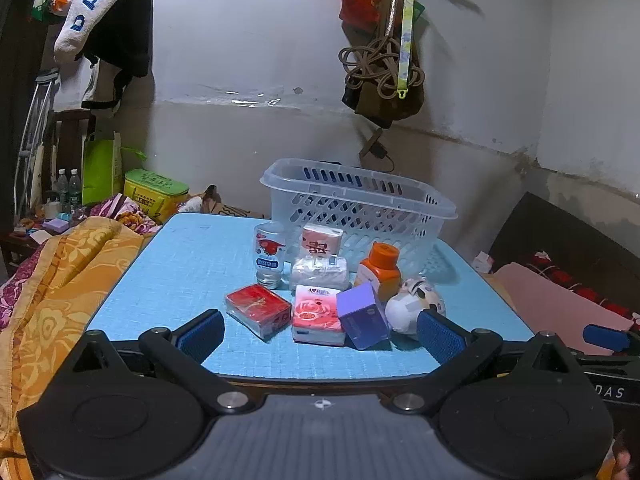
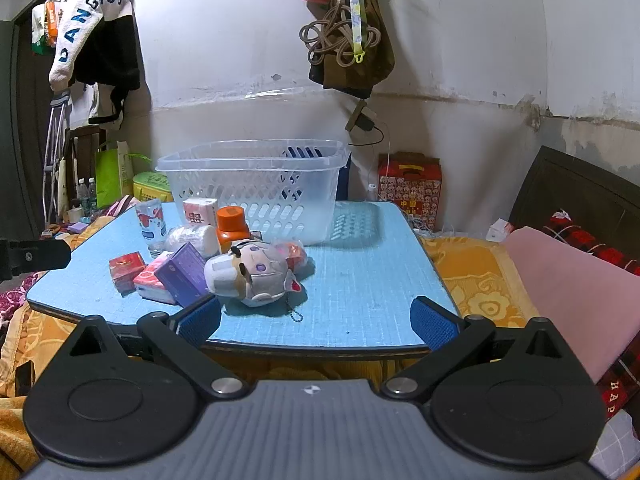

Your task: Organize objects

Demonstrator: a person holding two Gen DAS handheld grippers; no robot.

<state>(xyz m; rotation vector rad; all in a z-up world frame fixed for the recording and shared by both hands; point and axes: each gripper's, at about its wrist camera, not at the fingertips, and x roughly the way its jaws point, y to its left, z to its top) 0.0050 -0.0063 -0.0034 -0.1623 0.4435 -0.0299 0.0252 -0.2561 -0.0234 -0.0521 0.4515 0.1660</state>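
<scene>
The clear slotted plastic basket [image 1: 360, 208] at the frame's centre looks empty on the blue bench [image 1: 180, 272], packets, bottles and grey plush toy [image 2: 252, 272] clustered before it, both the left gripper [image 1: 320, 330] and right gripper [image 2: 316, 320] spread apart, holding nothing; only the right wrist view shows a red patterned box [image 2: 410, 186] behind.

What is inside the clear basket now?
The basket looks empty: through its slotted walls only the blue table shows. Its floor near the front wall is hidden behind the tissue pack and orange bottle.

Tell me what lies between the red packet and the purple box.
A pink tissue pack sits between the red packet and the purple box, clearest in the left wrist view.
</scene>
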